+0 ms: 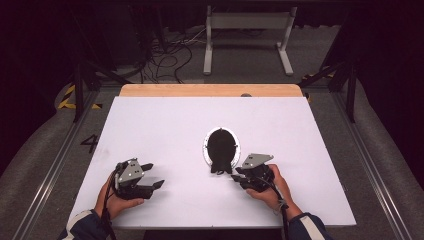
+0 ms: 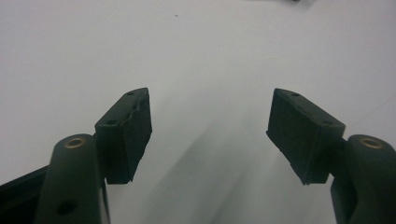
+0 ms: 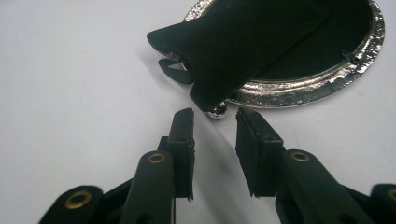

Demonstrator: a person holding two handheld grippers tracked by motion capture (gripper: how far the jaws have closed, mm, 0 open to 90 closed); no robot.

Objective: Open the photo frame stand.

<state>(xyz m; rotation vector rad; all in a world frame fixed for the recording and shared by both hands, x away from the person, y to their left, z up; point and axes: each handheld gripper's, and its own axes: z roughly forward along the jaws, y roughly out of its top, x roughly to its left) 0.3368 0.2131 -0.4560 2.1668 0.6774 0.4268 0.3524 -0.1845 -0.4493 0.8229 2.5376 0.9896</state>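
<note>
White table (image 1: 165, 130), nothing else on it but the oval silver-rimmed frame (image 1: 206, 150) lying flat at centre, black stand flap (image 1: 220, 148) up. My R tongs (image 1: 239, 174) sit just near-right of it, jaws parted, empty, lined up on flap's tip. L tongs (image 1: 154, 174) released, parked well left to stay out of the way.

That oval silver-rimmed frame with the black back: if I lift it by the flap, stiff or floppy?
Probably stiff: the frame has a shiny, metal-looking rim. Its black flap looks flat and rigid, but hinged, so it may swing. The polished rim could slip.
</note>
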